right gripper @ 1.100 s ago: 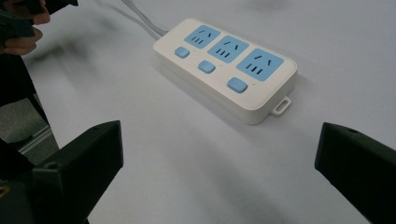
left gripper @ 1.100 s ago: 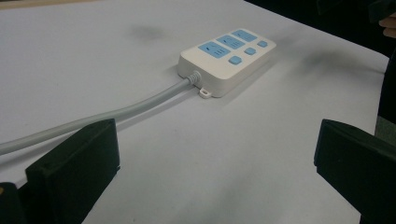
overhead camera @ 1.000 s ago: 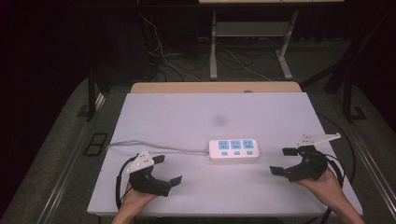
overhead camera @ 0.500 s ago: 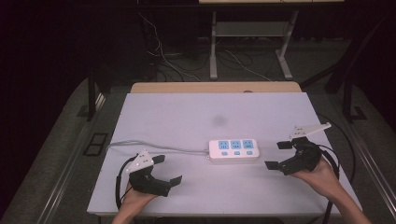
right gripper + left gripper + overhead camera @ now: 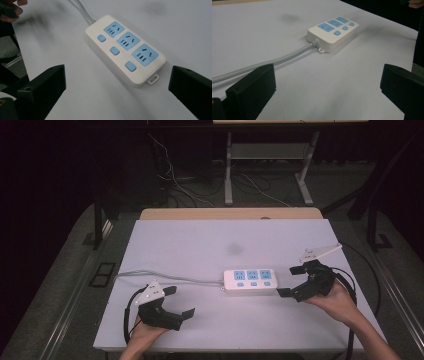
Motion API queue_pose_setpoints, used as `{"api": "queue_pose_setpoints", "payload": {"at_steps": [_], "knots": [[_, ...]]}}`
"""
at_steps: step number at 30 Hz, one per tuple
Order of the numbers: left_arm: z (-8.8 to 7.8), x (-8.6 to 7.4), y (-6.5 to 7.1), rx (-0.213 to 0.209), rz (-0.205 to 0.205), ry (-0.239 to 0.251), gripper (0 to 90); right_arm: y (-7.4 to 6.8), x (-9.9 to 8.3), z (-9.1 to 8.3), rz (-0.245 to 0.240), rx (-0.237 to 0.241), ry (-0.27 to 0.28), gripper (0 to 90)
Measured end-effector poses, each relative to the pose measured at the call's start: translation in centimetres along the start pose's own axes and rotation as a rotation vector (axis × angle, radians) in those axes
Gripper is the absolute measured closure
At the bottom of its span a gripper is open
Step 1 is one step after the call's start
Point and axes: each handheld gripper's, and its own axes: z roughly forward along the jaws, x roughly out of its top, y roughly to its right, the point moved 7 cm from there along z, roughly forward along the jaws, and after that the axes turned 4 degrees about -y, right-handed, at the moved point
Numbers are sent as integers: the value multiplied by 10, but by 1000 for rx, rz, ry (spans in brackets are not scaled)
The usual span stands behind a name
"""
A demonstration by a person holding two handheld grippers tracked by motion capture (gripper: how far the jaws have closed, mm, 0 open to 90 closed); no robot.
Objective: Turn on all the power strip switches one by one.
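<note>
Overhead, the power strip (image 5: 251, 281) lies flat mid-table, the right gripper (image 5: 292, 281) spread wide at its end; the left gripper (image 5: 179, 302) waits, jaws apart, well off. Its view shows the cord (image 5: 274, 60) clear. Along the right gripper's jaws, centre them evenly across the strip's end before closing.

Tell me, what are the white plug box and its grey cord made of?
The power strip looks like hard, smooth plastic: white with a slight sheen, rounded moulded edges, and light-blue socket faces and buttons. Its cable looks like grey rubbery or vinyl sheathing, since it lies in a soft curve, though the exact material is not certain.
</note>
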Motion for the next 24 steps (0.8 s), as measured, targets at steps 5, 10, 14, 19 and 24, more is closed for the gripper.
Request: {"api": "queue_pose_setpoints", "payload": {"at_steps": [5,10,14,19,24], "knots": [[0,0,0,-1,1,-1,0,2,6,7,-14,5,-28,9],[1,0,0,0,0,-4,0,5,7,13,-11,12,-45,9],[1,0,0,1,-1,-4,0,7,8,16,-10,15,-50,9],[1,0,-1,1,-1,-4,0,10,10,20,-10,21,-60,9],[1,0,-1,1,-5,-3,0,13,12,24,-16,14,-76,25]]}}
